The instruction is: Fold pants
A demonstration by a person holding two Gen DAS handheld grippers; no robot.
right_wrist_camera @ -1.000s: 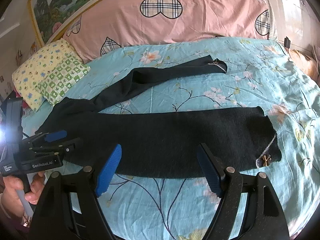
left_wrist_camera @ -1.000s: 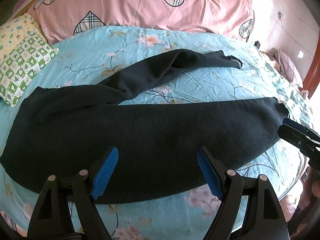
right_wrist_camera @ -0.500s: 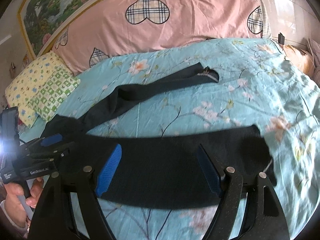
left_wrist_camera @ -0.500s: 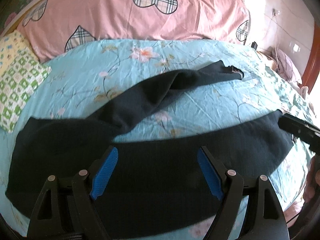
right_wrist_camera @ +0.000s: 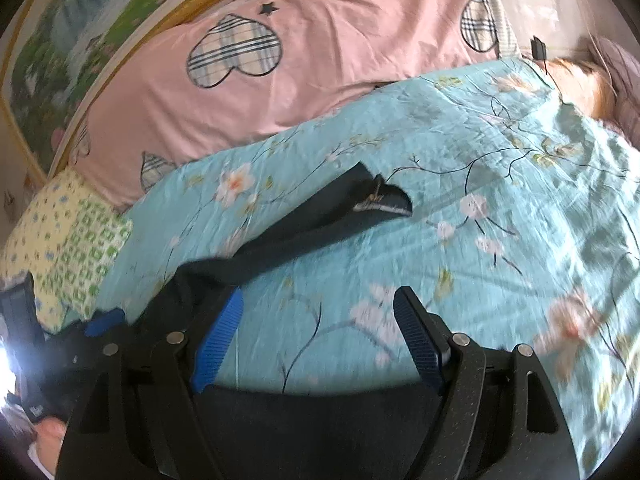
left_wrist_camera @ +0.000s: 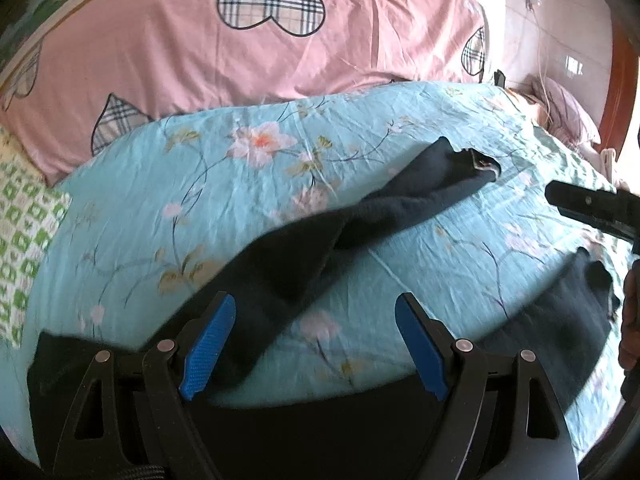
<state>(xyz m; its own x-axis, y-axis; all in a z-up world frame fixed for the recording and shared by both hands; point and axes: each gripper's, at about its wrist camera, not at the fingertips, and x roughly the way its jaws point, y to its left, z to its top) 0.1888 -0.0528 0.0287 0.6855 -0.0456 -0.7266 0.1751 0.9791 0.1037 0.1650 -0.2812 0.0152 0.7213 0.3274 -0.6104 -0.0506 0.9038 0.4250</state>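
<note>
Pants: near leg's cuff shows only in left view; both grippers gape empty.

This is a bedroom in a home. A bed fills both views, covered by a turquoise sheet printed with pink blossoms and thin branches. A long pink bolster with plaid hearts lies along the head of the bed, and a yellow-and-green checked pillow sits at its left end. Behind the bolster hangs a gold-framed landscape picture. At the right there are a pale wall with a cable running down it and a reddish wooden frame.
</note>
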